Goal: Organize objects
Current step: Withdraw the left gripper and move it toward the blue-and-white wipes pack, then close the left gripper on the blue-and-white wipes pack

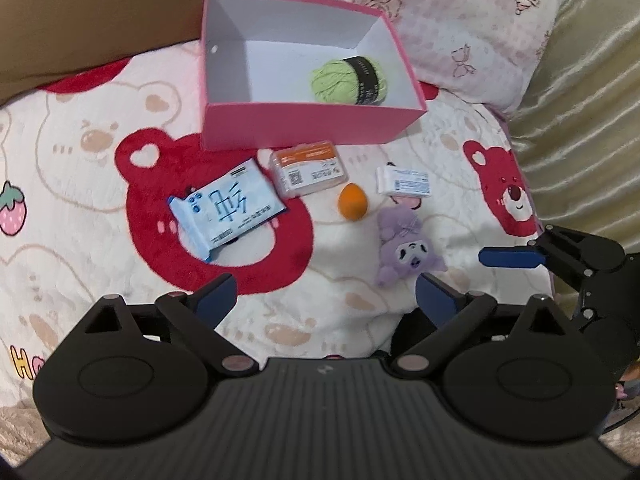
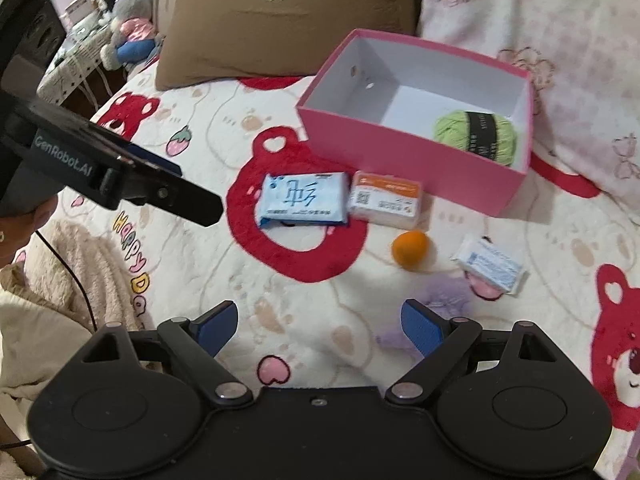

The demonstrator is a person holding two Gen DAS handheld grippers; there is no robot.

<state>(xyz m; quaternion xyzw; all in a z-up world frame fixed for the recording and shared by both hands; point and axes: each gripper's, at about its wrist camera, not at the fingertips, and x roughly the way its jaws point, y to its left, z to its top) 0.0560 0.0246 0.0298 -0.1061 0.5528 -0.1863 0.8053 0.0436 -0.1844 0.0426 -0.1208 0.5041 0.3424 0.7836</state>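
Left tongs (image 1: 326,294) and right tongs (image 2: 320,326) held apart, nothing between.
Small purple plush toy (image 1: 404,246) lying on bear-print bed blanket (image 1: 80,184), just ahead of both tongs, near orange egg-shaped sponge (image 1: 350,202).
Green yarn ball (image 1: 352,79) already inside open pink cardboard box (image 1: 304,126).
Plush judged light, soft, squashy; best pinched across body.

Brown pillow (image 2: 280,28), bear-print blanket (image 2: 200,128), plush toys (image 2: 128,28)
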